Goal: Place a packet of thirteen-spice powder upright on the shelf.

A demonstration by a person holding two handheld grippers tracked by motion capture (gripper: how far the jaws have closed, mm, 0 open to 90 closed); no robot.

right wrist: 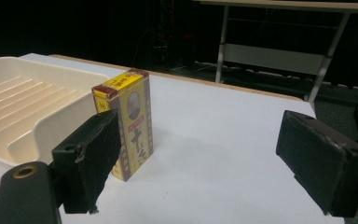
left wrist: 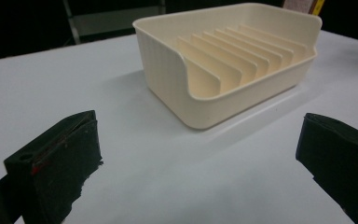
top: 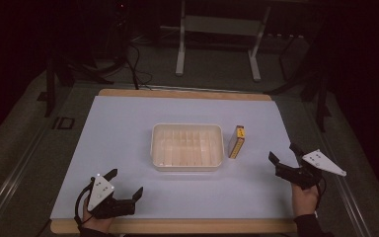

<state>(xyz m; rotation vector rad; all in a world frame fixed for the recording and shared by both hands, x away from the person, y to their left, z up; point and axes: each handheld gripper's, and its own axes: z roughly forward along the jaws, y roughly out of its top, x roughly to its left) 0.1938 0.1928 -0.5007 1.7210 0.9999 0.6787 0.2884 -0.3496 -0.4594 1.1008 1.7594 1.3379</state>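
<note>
Both your left claw (top: 127,183) and right claw (top: 284,153) gape empty; the yellow box (top: 237,141) stands just beside the cream tray (top: 187,165).

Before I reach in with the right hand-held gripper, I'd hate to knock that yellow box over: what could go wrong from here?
1. The yellow box stands upright on a narrow base, so a nudge from one jaw could tip it.
2. It stands close beside the cream tray; a wide approach by the right hand-held gripper could bump the tray's wall.
3. The tray's dividers look closely spaced, so the box might catch if lowered askew.
</note>
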